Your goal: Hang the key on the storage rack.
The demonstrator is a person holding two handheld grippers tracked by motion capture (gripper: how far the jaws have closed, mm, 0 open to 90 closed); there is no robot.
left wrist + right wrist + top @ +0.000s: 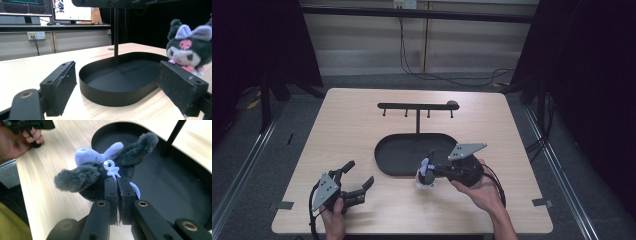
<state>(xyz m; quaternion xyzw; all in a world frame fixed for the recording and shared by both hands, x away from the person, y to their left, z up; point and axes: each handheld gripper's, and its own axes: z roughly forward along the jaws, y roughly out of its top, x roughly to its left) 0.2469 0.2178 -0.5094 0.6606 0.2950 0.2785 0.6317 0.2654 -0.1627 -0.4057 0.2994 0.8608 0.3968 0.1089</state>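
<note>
The right gripper [428,172] has its jaws pressed together on the pale loop [110,168] at the back of a small plush toy [426,176], which sits on the worktop [352,125] just off the 5 o'clock edge of the black oval tray [387,150]. The left gripper [357,179] rests toward 8 o'clock of the tray with its jaws spread and nothing between them.

The work looks like hanging the toy on the hook rack [417,106] that rises from the tray. To do it well, keep the pinch on the loop rather than the fur, lift straight up so the toy swings free of the tray's rim, then carry it toward 12 o'clock and bring the loop's opening square to one peg. A loop this thin could slip, so move slowly.

The right gripper view shows the grip itself: the jaws meeting on the loop below the lilac bow [97,156], between two dark ears. The left gripper view shows the toy's face [186,53] and pink skull mark, and that it stands upright beside the tray. The high view shows the rack's four pegs.
</note>
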